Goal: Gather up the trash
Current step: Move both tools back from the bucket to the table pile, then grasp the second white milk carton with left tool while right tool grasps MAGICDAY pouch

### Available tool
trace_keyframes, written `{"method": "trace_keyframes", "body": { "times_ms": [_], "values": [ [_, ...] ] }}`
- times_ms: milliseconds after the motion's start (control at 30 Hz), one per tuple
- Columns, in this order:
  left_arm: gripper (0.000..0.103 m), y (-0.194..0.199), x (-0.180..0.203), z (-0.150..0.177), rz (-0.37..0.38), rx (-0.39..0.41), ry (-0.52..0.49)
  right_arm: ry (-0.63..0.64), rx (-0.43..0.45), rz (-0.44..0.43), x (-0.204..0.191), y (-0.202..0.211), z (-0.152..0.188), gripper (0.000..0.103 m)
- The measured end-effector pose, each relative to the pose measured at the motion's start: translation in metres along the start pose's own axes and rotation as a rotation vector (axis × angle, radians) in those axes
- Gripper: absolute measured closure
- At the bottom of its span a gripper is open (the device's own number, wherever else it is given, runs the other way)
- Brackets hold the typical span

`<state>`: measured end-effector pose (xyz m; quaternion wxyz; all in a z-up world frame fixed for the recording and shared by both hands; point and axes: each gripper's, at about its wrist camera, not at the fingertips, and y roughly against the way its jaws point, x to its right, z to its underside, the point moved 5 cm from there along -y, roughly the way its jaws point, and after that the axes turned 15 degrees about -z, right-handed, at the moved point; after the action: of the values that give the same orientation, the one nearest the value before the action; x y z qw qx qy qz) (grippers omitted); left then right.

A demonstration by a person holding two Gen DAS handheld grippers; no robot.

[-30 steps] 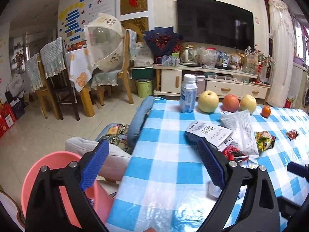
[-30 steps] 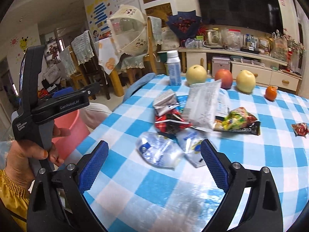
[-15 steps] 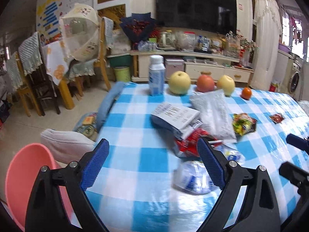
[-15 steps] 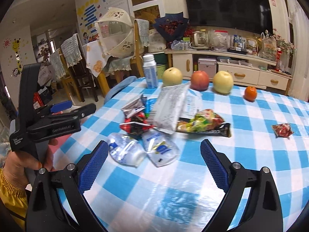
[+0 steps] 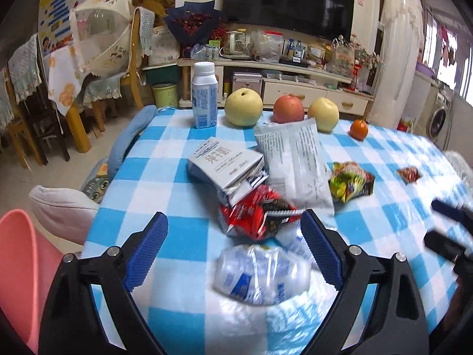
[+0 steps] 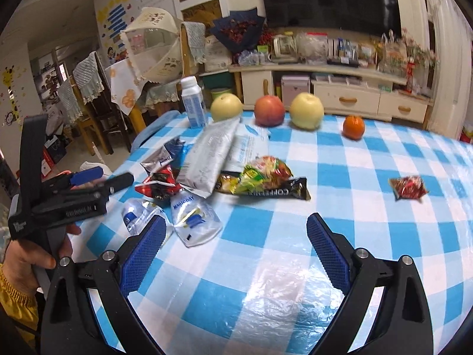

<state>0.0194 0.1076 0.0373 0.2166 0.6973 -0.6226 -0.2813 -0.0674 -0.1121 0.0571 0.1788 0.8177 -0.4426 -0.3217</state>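
Note:
A pile of trash lies on the blue-checked tablecloth (image 5: 183,207): a crumpled clear pouch (image 5: 260,278), a red wrapper (image 5: 254,216), a grey carton (image 5: 224,162), a silver bag (image 5: 292,162) and a green snack wrapper (image 5: 350,182). My left gripper (image 5: 233,220) hangs open just above the clear pouch, holding nothing. My right gripper (image 6: 235,220) is open over bare cloth, right of two pouches (image 6: 195,219) and near a black coffee stick (image 6: 275,192). A small red wrapper (image 6: 408,188) lies apart to the right. A hand holds the left gripper (image 6: 106,177) at the table's left edge.
A pink bin (image 5: 20,266) stands on the floor left of the table. At the far edge stand a milk bottle (image 5: 204,94), two pears (image 5: 243,106), an apple (image 5: 288,109) and an orange (image 5: 359,128). A cushioned chair (image 5: 62,210) sits beside the table.
Both grippers have swung right and moved in over the table, still open. The trash pile now sits between the left fingers, and the pink bin has slid to the left edge.

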Motion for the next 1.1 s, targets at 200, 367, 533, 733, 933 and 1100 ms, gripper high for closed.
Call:
{"method": "trace_keyframes", "body": {
  "times_ms": [200, 367, 533, 733, 933, 1100],
  "values": [
    [0.011, -0.018, 0.006, -0.027, 0.018, -0.039, 0.095, 0.010, -0.084, -0.034, 0.000, -0.024, 0.005, 0.008],
    [0.011, -0.036, 0.012, -0.042, -0.027, -0.059, 0.117, 0.027, -0.147, -0.072, -0.007, -0.047, 0.007, 0.008],
    [0.011, -0.062, 0.007, -0.044, -0.058, -0.125, 0.169, 0.047, -0.189, -0.113, -0.014, -0.067, 0.006, 0.008],
    [0.012, -0.082, 0.002, -0.045, -0.059, -0.176, 0.202, 0.044, -0.186, -0.145, -0.015, -0.080, 0.001, 0.008],
    [0.014, -0.097, -0.003, -0.047, -0.039, -0.205, 0.240, -0.024, -0.135, -0.178, -0.004, -0.084, -0.013, 0.008],
    [0.025, -0.106, 0.002, -0.044, -0.025, -0.235, 0.239, -0.055, -0.179, -0.201, 0.003, -0.096, -0.007, 0.008]
  ]
}}
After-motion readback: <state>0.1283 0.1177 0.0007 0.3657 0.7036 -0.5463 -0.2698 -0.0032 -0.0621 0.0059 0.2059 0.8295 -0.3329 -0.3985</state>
